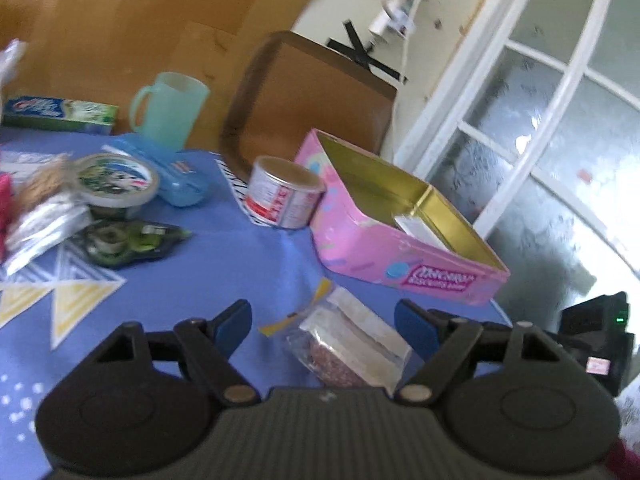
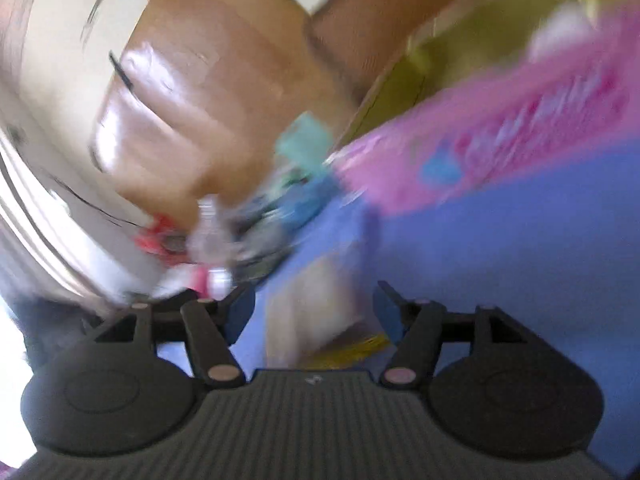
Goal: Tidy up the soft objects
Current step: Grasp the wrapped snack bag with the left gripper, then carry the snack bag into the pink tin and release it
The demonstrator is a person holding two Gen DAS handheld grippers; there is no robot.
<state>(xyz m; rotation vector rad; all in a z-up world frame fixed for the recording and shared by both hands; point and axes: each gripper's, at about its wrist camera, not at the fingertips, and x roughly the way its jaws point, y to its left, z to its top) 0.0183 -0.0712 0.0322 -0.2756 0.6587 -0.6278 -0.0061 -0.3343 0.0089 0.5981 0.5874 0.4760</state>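
Note:
In the left wrist view my left gripper (image 1: 323, 328) is open, its blue pads either side of a clear snack packet (image 1: 352, 348) that lies on the blue tablecloth (image 1: 224, 264). An open pink tin box (image 1: 400, 256) with a gold inside sits just beyond, holding a white card. The right wrist view is badly blurred. There my right gripper (image 2: 314, 316) is open over the blue cloth, with a pale blurred packet (image 2: 316, 316) between the fingers. The pink box (image 2: 500, 136) is at the upper right.
On the left stand a tin can (image 1: 284, 194), a round tub (image 1: 116, 180), a blue case (image 1: 172, 172), a teal mug (image 1: 168, 108), a toothpaste box (image 1: 60, 114), a foil pouch (image 1: 44, 228) and a green packet (image 1: 128, 242). A brown chair (image 1: 312, 96) stands behind the table.

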